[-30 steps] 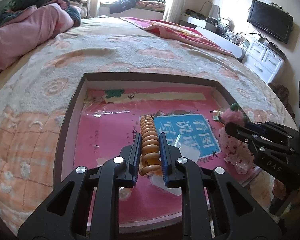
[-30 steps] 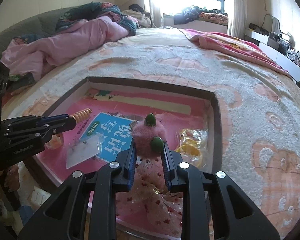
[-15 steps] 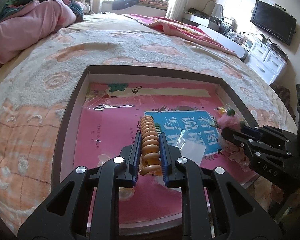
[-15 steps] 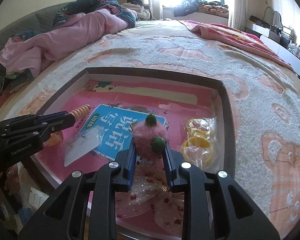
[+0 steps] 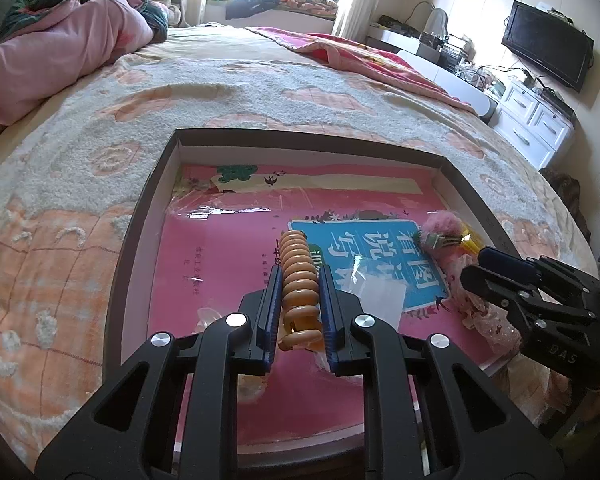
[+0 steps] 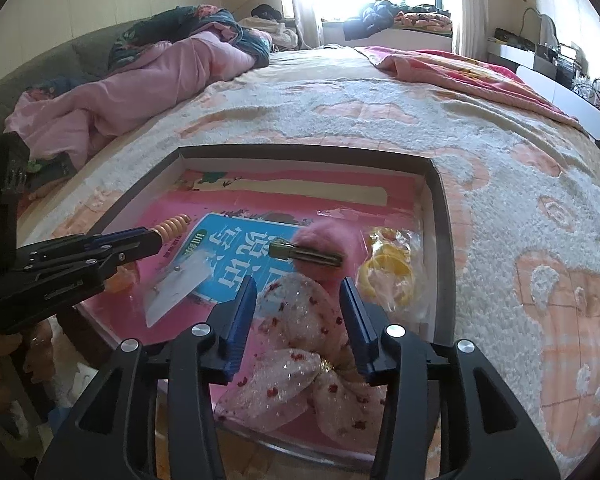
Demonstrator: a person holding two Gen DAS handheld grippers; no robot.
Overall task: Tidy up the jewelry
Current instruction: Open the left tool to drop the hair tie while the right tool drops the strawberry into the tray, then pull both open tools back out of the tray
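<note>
Left wrist view: left gripper (image 5: 300,300), jaws clamped on an orange coil hair tie (image 5: 298,272), held above the near middle of the tray (image 5: 140,216). Right wrist view: right gripper (image 6: 298,312), jaws just opening, parted, pads touching nothing. Pink pompom hair clip (image 6: 319,250) lies loose on the tray's pink book cover (image 6: 260,200), just beyond the fingers. Sequinned bow (image 6: 296,344) below, at near edge. Bagged yellow bangles (image 6: 387,272) by right wall. Tray rests on a bed (image 6: 379,120).

Glossy orange plastic hair tie (image 5: 298,276); fluffy pink pompom clip (image 6: 327,245); rough bedspread (image 6: 499,168).
</note>
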